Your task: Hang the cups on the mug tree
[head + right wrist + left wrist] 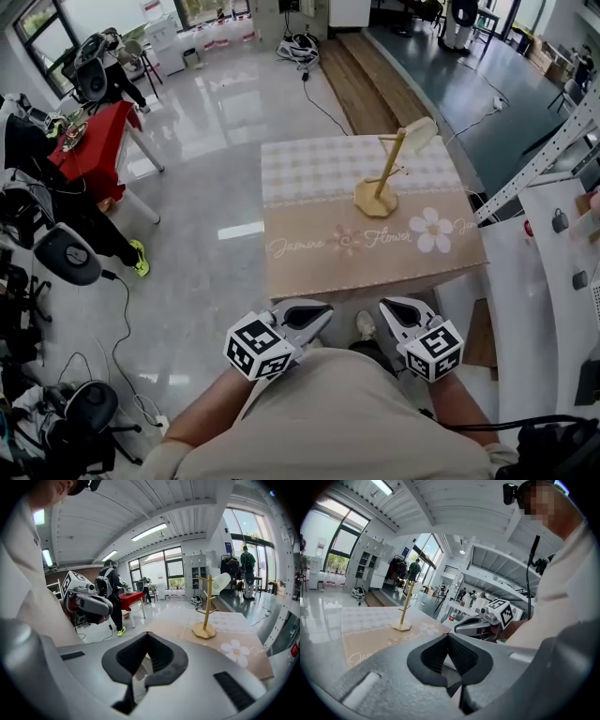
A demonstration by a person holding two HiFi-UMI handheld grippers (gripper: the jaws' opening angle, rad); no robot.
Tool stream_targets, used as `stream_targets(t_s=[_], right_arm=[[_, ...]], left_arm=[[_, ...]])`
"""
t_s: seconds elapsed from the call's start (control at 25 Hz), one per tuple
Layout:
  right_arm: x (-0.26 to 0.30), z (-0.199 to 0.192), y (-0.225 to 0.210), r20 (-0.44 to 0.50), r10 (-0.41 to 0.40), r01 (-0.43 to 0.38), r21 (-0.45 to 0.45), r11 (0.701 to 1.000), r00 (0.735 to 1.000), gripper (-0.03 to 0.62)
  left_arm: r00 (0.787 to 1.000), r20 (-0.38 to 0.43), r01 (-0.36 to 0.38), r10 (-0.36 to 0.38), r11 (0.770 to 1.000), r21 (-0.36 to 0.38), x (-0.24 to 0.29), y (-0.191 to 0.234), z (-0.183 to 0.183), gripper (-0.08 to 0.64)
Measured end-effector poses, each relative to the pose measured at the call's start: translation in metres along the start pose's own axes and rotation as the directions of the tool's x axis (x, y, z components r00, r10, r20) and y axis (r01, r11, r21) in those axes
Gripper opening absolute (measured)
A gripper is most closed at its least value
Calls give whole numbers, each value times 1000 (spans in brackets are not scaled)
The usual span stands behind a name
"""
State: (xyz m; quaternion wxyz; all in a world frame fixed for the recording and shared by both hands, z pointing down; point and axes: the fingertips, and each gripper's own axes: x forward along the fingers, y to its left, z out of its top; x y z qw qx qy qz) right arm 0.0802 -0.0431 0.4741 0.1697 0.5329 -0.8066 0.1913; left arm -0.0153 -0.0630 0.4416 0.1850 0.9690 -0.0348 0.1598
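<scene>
Cup (pixel 419 134) hangs on the tree (pixel 385 178) at the far right of the table (pixel 319 178), left gripper (pixel 309 317) and right gripper (pixel 398 314) wait near, shut and empty, so hanging looks done and next needs another cup.

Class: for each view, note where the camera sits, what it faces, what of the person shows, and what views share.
Head view: on the head, steeply down at table and mug tree; torso, left gripper, right gripper show.
Left gripper view: rides the left gripper, faces across the table; shut fingers, torso, right gripper show.
Right gripper view: rides the right gripper, faces the mug tree; shut fingers, left gripper show.
Shared: the mug tree.
</scene>
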Motion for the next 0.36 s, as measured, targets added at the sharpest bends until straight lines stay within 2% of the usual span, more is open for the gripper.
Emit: stream_targets(t_s=[0.36], right_arm=[[-3,2,10,-10,15,-15,-5,1000,1000,14]], left_arm=[[1000,-1,-11,11,1000,-6,-9,-5,0,6]])
